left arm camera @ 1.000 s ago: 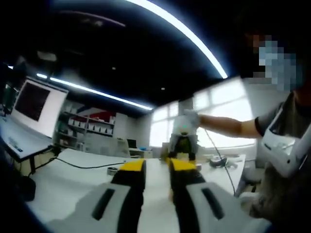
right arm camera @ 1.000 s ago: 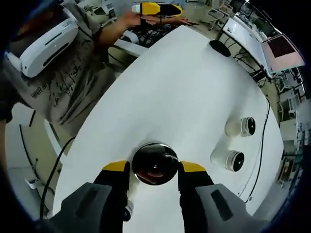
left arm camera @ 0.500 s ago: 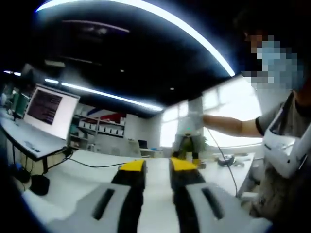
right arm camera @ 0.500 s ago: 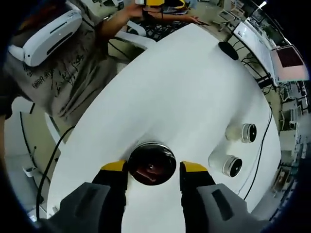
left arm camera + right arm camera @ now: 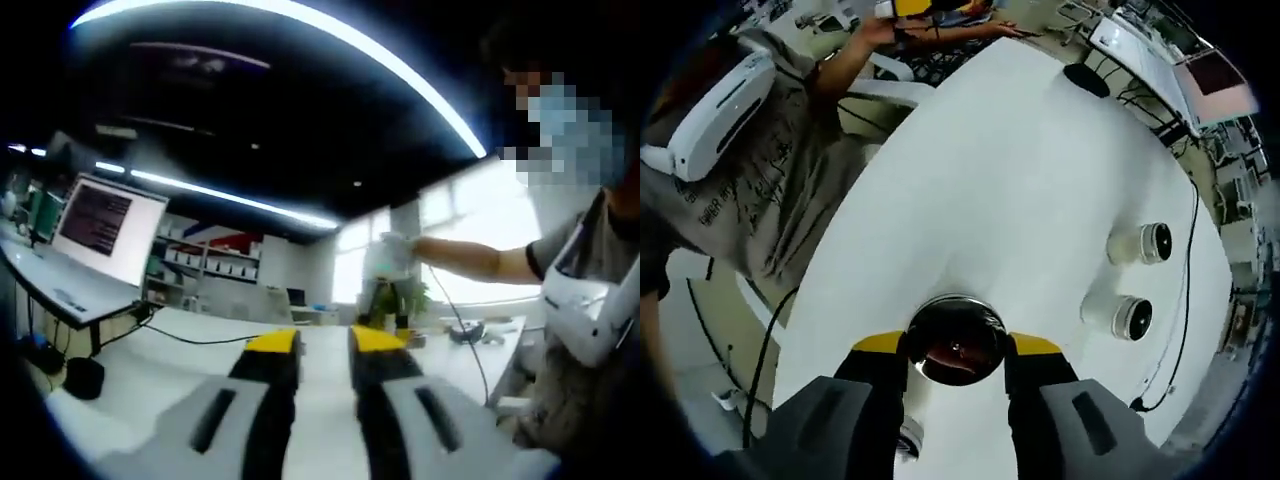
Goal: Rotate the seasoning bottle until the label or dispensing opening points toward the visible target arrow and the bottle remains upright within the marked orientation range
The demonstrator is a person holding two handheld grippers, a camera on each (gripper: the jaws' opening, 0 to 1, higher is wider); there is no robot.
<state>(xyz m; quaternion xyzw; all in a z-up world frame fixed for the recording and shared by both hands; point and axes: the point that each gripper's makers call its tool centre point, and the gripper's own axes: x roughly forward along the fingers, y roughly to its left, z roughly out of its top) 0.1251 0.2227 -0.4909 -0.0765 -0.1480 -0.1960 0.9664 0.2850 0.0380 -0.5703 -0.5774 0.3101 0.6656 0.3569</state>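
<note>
Seasoning bottle (image 5: 957,340) stands upright on the white table (image 5: 1020,200), seen from straight above in your right gripper view, so its dark, shiny round cap is what you see and neither a label nor a dispensing opening can be made out. Your right gripper (image 5: 957,347) has its yellow-tipped jaws on either side of that cap, pressed against its rim, clamped on the bottle. To the right of the bottle, well apart from it, two white jars (image 5: 1127,313) lie or stand with their round ends toward the camera, one just beside the other (image 5: 1143,242). A thin black cable (image 5: 1185,270) runs along the table edge past them, and a dark round object (image 5: 1085,79) sits near the far end of the table. At the top of that view you can see your left gripper's yellow tips (image 5: 908,8) held out over the far edge, with your forearm (image 5: 855,45) leading back to a grey printed shirt and a white headset (image 5: 705,115) on the left. In your left gripper view, the left gripper (image 5: 325,342) points along the table with its jaws slightly apart and nothing between them. Ahead of it, your other hand (image 5: 392,252) grips the right gripper above the table. A lit monitor (image 5: 108,228) stands on a desk at the left, and bright windows (image 5: 470,240) lie behind.
</note>
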